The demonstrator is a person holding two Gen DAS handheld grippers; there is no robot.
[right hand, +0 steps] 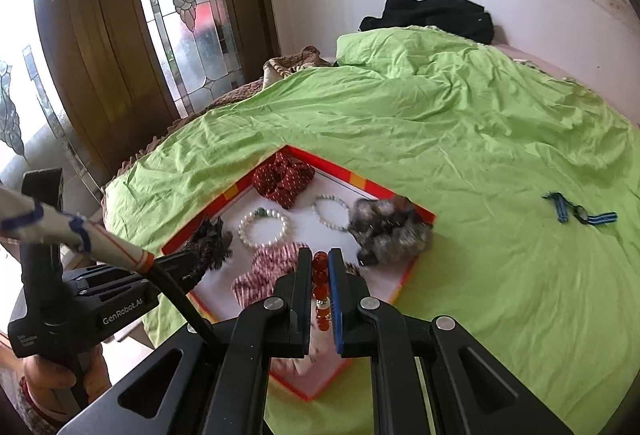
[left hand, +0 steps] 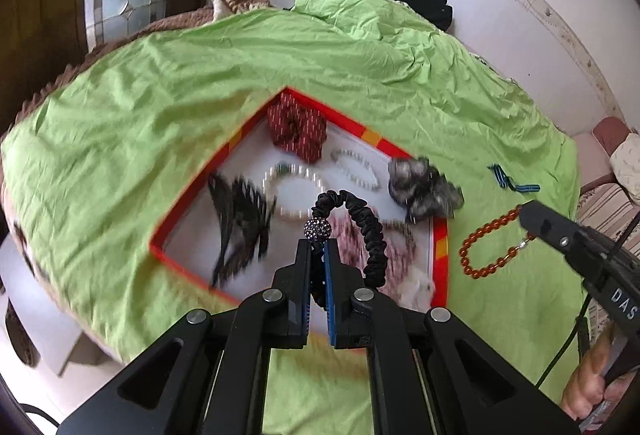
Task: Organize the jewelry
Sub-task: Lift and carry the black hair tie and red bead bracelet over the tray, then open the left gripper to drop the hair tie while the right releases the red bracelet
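Observation:
My left gripper [left hand: 318, 245] is shut on a black fabric hair tie [left hand: 362, 219] with a sparkly ball, held over the red-rimmed white tray [left hand: 440, 267]. In the tray lie a red dotted scrunchie [left hand: 298, 131], a pearl bracelet [left hand: 292, 187], a paler bead bracelet [left hand: 356, 167], a black feathery piece [left hand: 240, 219] and a striped scrunchie [right hand: 272, 267]. A grey furry scrunchie [left hand: 420, 187] rests on the tray's rim. My right gripper [right hand: 320, 255] is shut on an amber bead bracelet [right hand: 320, 271]. The amber bead bracelet [left hand: 488, 247] hangs from the right gripper [left hand: 524, 213] just right of the tray.
The tray [right hand: 336, 165] sits on a wrinkled green sheet [right hand: 460, 139] over a bed. A blue striped strap [right hand: 580, 213] lies on the sheet to the right. Black clothing [right hand: 436, 15] is piled at the far edge by the wall. A glass-panelled door [right hand: 188, 7] stands at the left.

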